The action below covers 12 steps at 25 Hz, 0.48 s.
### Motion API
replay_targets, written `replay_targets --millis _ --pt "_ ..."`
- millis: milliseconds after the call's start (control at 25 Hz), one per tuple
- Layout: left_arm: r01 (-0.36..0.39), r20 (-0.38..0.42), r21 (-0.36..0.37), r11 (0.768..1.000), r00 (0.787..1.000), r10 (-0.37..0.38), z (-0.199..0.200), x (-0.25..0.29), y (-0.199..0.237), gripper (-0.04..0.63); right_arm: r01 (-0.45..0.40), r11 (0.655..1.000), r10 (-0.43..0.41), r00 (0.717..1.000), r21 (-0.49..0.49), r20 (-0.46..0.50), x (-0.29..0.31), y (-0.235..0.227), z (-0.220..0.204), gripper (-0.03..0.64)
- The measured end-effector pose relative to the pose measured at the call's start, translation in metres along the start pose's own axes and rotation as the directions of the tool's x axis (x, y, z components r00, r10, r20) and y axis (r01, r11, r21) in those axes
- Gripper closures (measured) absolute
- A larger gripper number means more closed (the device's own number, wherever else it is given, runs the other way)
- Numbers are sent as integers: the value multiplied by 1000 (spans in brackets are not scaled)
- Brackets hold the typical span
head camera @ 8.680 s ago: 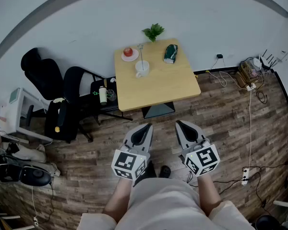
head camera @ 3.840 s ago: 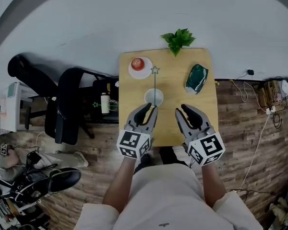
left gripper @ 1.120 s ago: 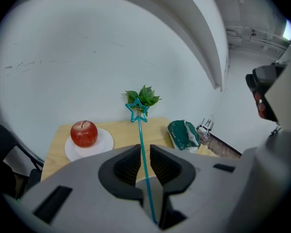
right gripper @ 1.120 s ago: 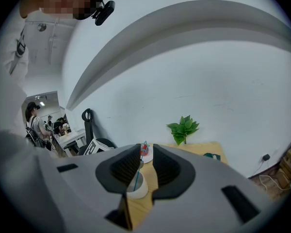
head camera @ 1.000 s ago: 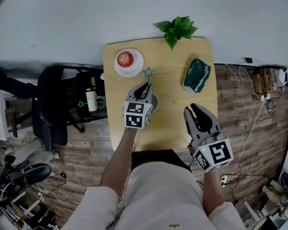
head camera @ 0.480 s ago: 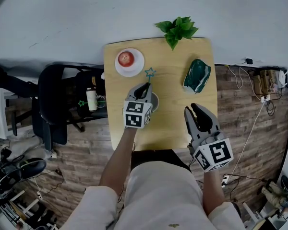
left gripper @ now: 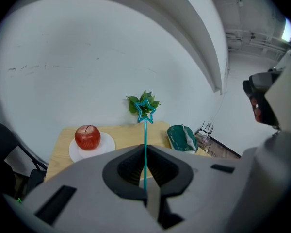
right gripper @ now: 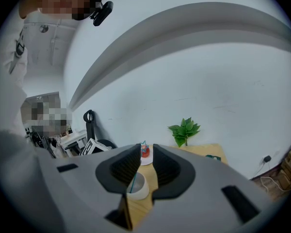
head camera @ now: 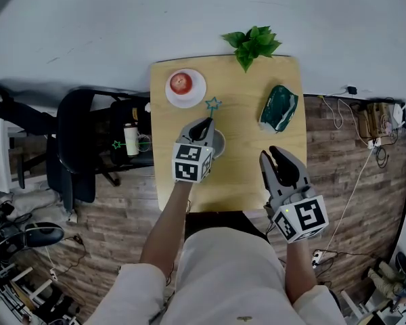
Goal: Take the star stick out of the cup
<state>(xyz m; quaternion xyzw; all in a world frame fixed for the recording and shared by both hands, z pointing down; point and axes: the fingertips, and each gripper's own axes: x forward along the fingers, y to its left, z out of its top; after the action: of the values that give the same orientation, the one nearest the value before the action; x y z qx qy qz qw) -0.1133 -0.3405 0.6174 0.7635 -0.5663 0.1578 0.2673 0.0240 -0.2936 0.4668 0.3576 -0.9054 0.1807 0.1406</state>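
Two grippers held over a light wooden table (head camera: 257,175). Left gripper (head camera: 204,124) directly above the white cup (head camera: 220,143), jaws closed tight on the shaft of the star stick (head camera: 212,104). In the left gripper view: thin teal shaft pinched between the jaws, rising upright to an outline star at the top, in line with the plant behind it. In the right gripper view: lower end of the shaft inside the cup, cup standing on the table. Right gripper (head camera: 279,156) at the near right edge of the table, well apart from the cup, jaws a narrow gap apart, nothing gripped; cup visible through the gap, farther off. Beyond the cup, toward the far left corner: red apple (head camera: 181,82) on a white plate (head camera: 192,97). At the far edge: green potted plant (head camera: 252,42). Toward the right side: dark green pouch (head camera: 279,107), lying on the tabletop. Left of the table: black chairs (head camera: 74,141) on a wood-plank floor (head camera: 338,181).
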Motion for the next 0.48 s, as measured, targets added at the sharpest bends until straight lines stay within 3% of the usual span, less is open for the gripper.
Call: replay_targets --millis 480 --pt "-32 100 -10 999 994 33 31 -41 -13 578 -39 999 40 998 -11 55 -21 11 9 541"
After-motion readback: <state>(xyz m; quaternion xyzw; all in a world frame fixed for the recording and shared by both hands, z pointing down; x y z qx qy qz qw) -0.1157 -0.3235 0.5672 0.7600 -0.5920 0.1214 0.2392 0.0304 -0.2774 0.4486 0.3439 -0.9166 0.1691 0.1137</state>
